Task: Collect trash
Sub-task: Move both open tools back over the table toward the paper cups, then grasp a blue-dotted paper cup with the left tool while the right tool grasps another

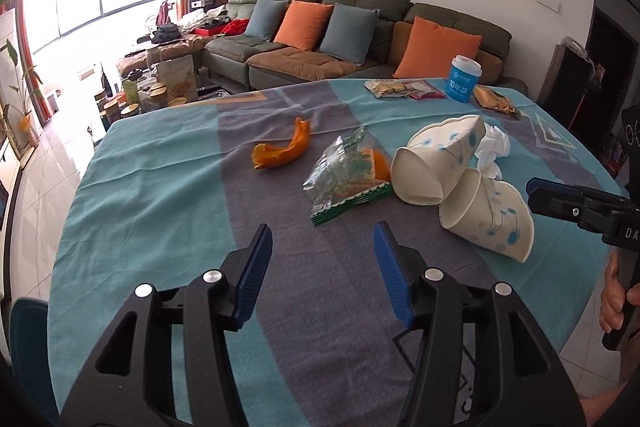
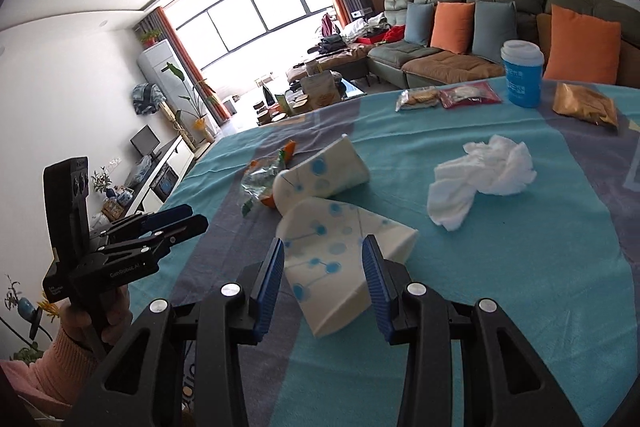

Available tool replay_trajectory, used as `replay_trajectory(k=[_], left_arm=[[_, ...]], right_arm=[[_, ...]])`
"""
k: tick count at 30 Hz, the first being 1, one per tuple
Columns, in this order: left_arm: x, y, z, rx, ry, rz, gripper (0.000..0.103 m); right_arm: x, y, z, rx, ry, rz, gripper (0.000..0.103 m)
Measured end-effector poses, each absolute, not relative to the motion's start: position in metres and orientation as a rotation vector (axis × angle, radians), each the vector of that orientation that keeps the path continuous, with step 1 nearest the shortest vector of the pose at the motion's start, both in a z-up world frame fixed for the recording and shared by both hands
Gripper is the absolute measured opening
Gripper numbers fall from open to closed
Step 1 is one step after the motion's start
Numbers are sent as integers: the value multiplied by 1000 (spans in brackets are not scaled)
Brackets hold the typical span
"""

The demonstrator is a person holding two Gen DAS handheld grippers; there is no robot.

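Right gripper (image 2: pixel 324 281) straddles the near crushed white paper cup with blue dots (image 2: pixel 340 263), pads seemingly not biting, so it may skid away, while the half-open left gripper (image 1: pixel 323 267) carries nothing.

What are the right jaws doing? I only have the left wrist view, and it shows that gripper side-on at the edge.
Observer: The right gripper has its jaws open. The near cup shows between them, apparently not clamped.
Operator: Is the tissue tucked under the cups? I see only a scrap behind them.
Observer: No. The tissue lies apart from that cup, alone on the teal cloth to its right.
Operator: Anything about my left side that I'm missing?
Observer: The arm holding the left gripper wears a pink sleeve.
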State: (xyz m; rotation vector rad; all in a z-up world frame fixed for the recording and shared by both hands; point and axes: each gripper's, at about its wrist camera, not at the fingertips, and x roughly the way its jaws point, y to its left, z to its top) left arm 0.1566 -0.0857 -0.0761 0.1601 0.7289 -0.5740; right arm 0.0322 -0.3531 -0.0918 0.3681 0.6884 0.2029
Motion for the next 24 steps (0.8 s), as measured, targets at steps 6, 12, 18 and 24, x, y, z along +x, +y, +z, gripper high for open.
replay_trajectory(k=[6, 12, 18, 24], left_arm=[[174, -122, -83, 239, 726, -610, 56], [189, -137, -91, 285, 739, -607, 57], [199, -134, -96, 274, 764, -621, 40], [200, -129, -96, 252, 763, -626, 9]], right_arm=[[29, -367, -107, 433, 719, 217, 39], [31, -368, -116, 489, 738, 251, 39], [35, -369, -121, 529, 740, 294, 35], [35, -365, -123, 548, 743, 323, 23]])
